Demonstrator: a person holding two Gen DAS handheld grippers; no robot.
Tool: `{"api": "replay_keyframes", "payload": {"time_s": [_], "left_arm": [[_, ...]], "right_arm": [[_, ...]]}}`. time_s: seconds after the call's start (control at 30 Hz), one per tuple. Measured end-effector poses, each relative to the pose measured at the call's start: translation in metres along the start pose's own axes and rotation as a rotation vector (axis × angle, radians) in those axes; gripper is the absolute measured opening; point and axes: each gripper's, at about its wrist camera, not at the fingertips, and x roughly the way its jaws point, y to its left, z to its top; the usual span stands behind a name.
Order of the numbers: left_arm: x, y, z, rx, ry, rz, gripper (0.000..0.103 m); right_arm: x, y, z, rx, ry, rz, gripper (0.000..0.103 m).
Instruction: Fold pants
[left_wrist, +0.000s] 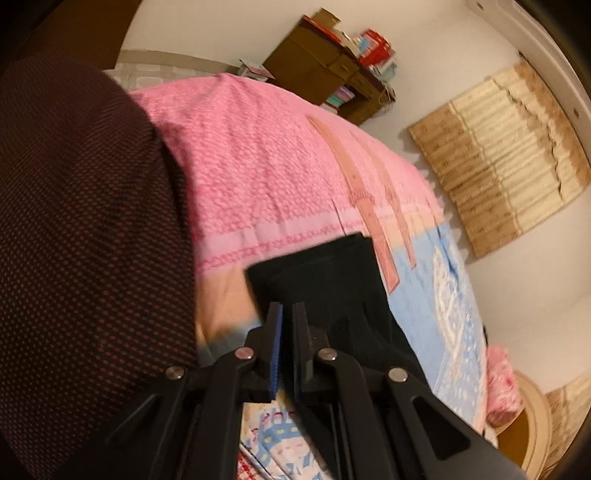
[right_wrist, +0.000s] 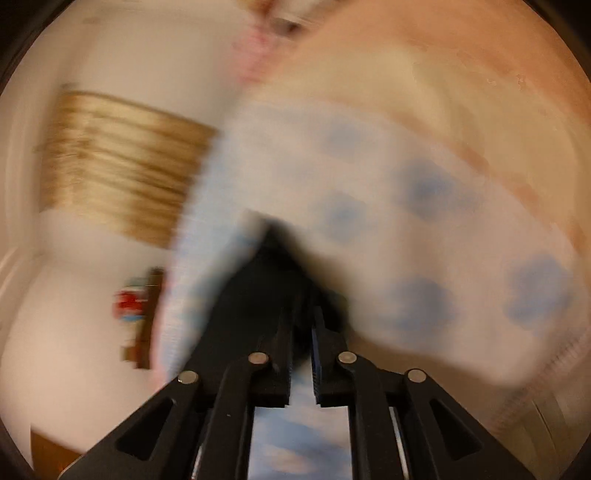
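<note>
- Left gripper (left_wrist: 287, 314) I see clamped on the black pants (left_wrist: 325, 273) above the pink blanket (left_wrist: 258, 155).
- Right gripper (right_wrist: 303, 325) bites dark cloth, badly blurred.

Black pants (left_wrist: 325, 273), pink towel (left_wrist: 251, 166)

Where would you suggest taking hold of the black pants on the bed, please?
Probably at the squared far edge of the black pants, where they lie flat on the pink-and-blue bedspread. Come in low from the near side along the fabric. The left tongs look nearly shut beside the cloth; whether they pinch it is unclear.
</note>
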Motion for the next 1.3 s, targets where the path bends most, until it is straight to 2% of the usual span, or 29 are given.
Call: {"api": "replay_keyframes", "payload": {"time_s": [0.03, 0.07, 0.17, 0.23, 0.3, 0.37, 0.43, 0.57, 0.63, 0.7, 0.73, 0.8, 0.97, 1.03, 1.07, 1.13, 1.23, 1.3], "left_arm": [[0.001, -0.007, -0.001, 0.018, 0.002, 0.004, 0.004], [0.001, -0.014, -0.001, 0.034, -0.001, 0.004, 0.004], [-0.001, -0.043, -0.006, 0.129, -0.024, 0.004, 0.004], [-0.003, -0.06, -0.01, 0.194, -0.019, -0.007, 0.004], [-0.001, -0.075, -0.018, 0.249, 0.004, -0.039, 0.004], [0.005, -0.085, -0.029, 0.294, 0.032, -0.064, 0.004], [0.012, -0.092, -0.039, 0.315, 0.048, -0.06, 0.004], [0.026, -0.094, -0.056, 0.332, 0.088, -0.041, 0.004], [0.031, -0.093, -0.061, 0.348, 0.087, 0.0, 0.004], [0.036, -0.089, -0.065, 0.352, 0.096, 0.031, 0.004], [0.039, -0.085, -0.065, 0.344, 0.105, 0.041, 0.004], [0.044, -0.074, -0.066, 0.314, 0.124, 0.049, 0.004], [0.045, -0.071, -0.068, 0.305, 0.106, 0.052, 0.004], [0.046, -0.072, -0.067, 0.29, 0.105, 0.052, 0.004], [0.046, -0.072, -0.066, 0.283, 0.105, 0.052, 0.006], [0.046, -0.073, -0.066, 0.282, 0.107, 0.056, 0.006], [0.046, -0.074, -0.067, 0.296, 0.108, 0.064, 0.006], [0.045, -0.075, -0.068, 0.296, 0.106, 0.068, 0.006]], "right_arm": [[-0.005, -0.008, -0.004, 0.028, -0.012, 0.04, 0.009], [-0.009, -0.007, -0.004, 0.028, -0.021, 0.024, 0.009], [-0.023, 0.014, 0.004, -0.066, -0.092, -0.134, 0.036], [-0.034, 0.034, 0.015, -0.135, -0.159, -0.192, 0.039], [-0.037, 0.055, 0.025, -0.201, -0.183, -0.165, 0.039], [-0.03, 0.071, 0.034, -0.26, -0.146, -0.113, 0.039], [-0.012, 0.083, 0.041, -0.303, -0.093, -0.099, 0.039], [0.031, 0.088, 0.044, -0.323, 0.008, -0.154, 0.039], [0.044, 0.086, 0.041, -0.347, 0.029, -0.166, 0.037], [0.051, 0.094, 0.031, -0.449, 0.024, -0.234, 0.018], [0.05, 0.092, 0.027, -0.486, 0.02, -0.263, 0.018], [0.043, 0.099, 0.024, -0.538, -0.02, -0.284, 0.006], [0.007, 0.114, 0.027, -0.644, -0.17, -0.225, 0.005], [0.014, 0.105, 0.037, -0.594, -0.126, -0.104, 0.005], [0.021, 0.099, 0.041, -0.562, -0.093, -0.07, 0.005], [0.037, 0.089, 0.047, -0.511, -0.068, -0.134, 0.005], [0.041, 0.073, 0.054, -0.423, -0.055, -0.104, 0.005], [0.038, 0.073, 0.053, -0.419, -0.064, -0.115, 0.005]]}}
